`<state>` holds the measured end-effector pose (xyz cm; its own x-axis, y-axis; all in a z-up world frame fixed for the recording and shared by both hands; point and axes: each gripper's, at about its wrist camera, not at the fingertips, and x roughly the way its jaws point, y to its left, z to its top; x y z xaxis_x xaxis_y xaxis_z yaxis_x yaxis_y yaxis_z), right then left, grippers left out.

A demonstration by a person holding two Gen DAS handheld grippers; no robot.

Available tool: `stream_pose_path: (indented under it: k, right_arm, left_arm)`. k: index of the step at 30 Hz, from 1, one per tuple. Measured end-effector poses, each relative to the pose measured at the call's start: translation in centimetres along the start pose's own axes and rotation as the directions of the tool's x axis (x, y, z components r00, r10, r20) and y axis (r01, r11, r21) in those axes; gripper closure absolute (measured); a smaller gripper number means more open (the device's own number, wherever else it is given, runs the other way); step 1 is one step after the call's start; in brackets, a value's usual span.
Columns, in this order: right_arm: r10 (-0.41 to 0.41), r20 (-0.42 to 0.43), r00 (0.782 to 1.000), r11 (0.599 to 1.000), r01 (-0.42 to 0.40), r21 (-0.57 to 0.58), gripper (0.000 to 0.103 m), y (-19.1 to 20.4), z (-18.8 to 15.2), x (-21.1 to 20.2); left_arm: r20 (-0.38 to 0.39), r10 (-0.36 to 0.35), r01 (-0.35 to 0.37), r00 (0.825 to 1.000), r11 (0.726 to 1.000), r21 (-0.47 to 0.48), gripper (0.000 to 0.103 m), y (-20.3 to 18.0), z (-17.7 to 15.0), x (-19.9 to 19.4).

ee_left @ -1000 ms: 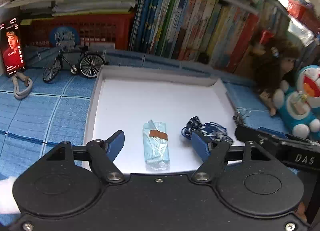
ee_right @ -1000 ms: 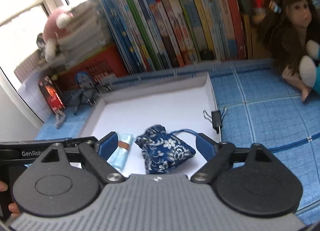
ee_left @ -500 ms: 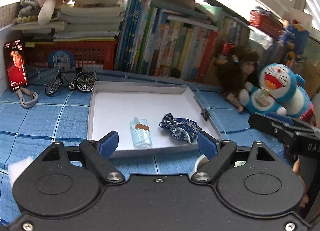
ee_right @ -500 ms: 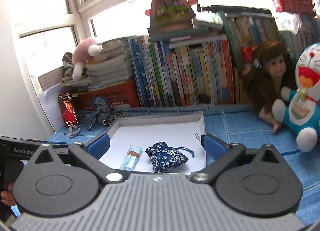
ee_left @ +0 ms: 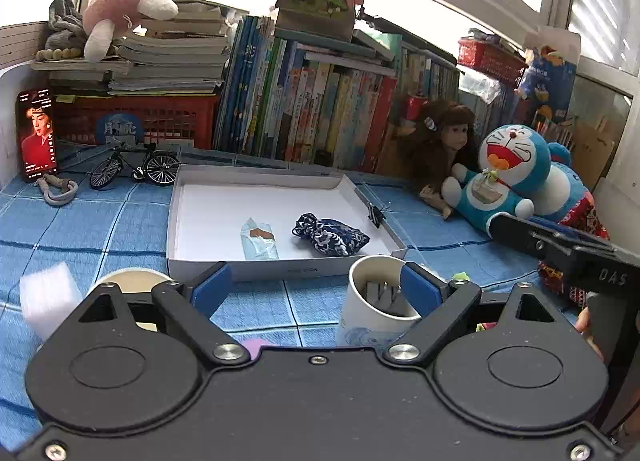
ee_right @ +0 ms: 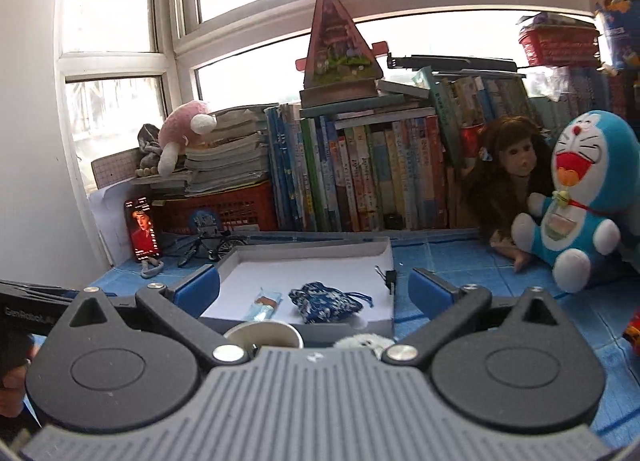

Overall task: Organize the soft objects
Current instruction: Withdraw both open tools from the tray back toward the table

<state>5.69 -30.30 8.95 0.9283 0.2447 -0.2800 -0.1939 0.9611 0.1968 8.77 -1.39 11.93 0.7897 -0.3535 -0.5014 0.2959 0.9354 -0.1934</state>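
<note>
We hold both tools back from the shallow white cardboard tray (ee_left: 286, 261), which serves as our landmark on the blue-tiled bench (ee_left: 80, 229). Inside it, toward its near edge, lie the dark blue floral fabric pouch (ee_left: 331, 234) and, to its left, the pale blue wrapped packet (ee_left: 259, 242). From the left hand-held gripper (ee_left: 316, 289) the pouch lies ahead and slightly right, its long axis running slantwise from far-left to near-right; the packet's runs nearly straight away from us. From the right hand-held gripper (ee_right: 314, 285) the pouch (ee_right: 326, 301) sits almost dead ahead, so we judge that hand better lined up for it. Both tools stand wide open and carry nothing. A white paper cup (ee_left: 380, 301) stands just in front of the tray. Readable writing: "DAS" on the right tool's body, "GenRobot" on the left's.
</note>
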Motion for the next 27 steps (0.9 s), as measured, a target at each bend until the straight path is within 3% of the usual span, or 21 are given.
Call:
stream_pose_path:
  k: [18,23,27]
  right_arm:
    - [-0.130,-0.014,0.991,0.991,0.130,0.018,0.000,-1.3,-6.4,-1.7]
    - [-0.159,-0.010,0.987,0.987,0.159,-0.006,0.000,-1.4,-7.4,-1.9]
    - [-0.180,-0.011,0.984,0.983,0.180,-0.043,0.000,-1.0,-8.3,-2.1]
  left_arm:
    - [0.058,0.061,-0.064,0.996,0.997,0.051,0.010,-1.4,-6.2,-0.9]
    - [0.121,0.065,-0.075,0.990,0.994,0.081,0.010,-1.9,-7.7,-1.2]
    - [0.126,0.073,-0.086,0.989,0.991,0.101,0.010,-2.2,-8.6,-1.2]
